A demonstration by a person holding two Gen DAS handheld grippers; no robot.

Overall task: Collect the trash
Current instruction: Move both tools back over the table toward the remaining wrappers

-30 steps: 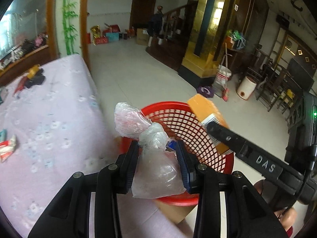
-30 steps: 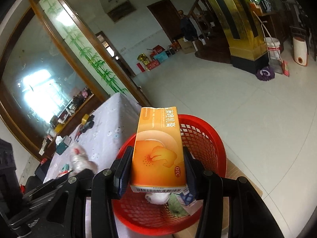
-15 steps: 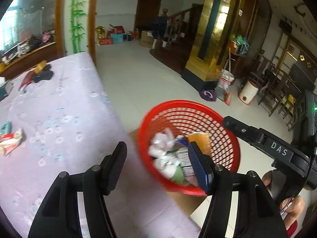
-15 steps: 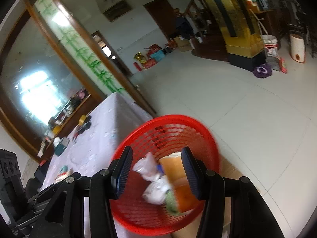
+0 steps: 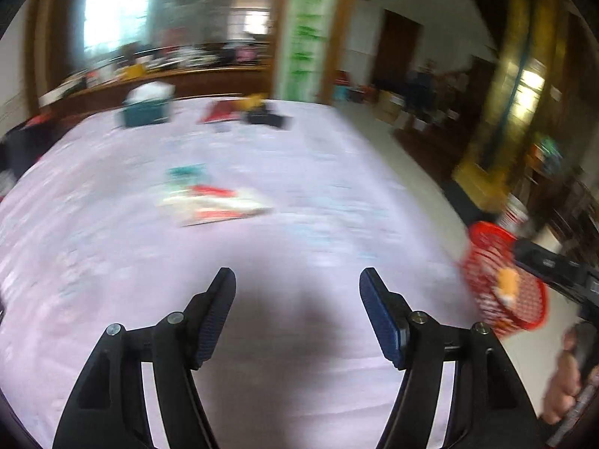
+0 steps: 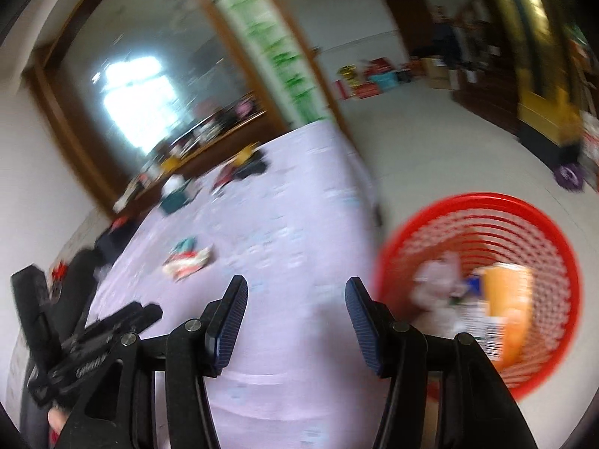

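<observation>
Motion blur: table litter (image 5: pixel 209 202) unidentifiable; red basket (image 6: pixel 524 224) contents smeared.

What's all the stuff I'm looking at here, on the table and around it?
Table cloth: one, pale lilac, covering the table.
Wrappers: a small blurred pile, red, white and teal, mid-table.
Teal box: one, at the table's far edge.
Dark items: a few, black, red and yellow, far edge; too blurred to name.
Basket: one, red mesh, beside the table.
Orange box: one, inside the basket with pale bags.
Left gripper: black, blue pads, open, holding nothing.
Right gripper: same, open, holding nothing.
</observation>
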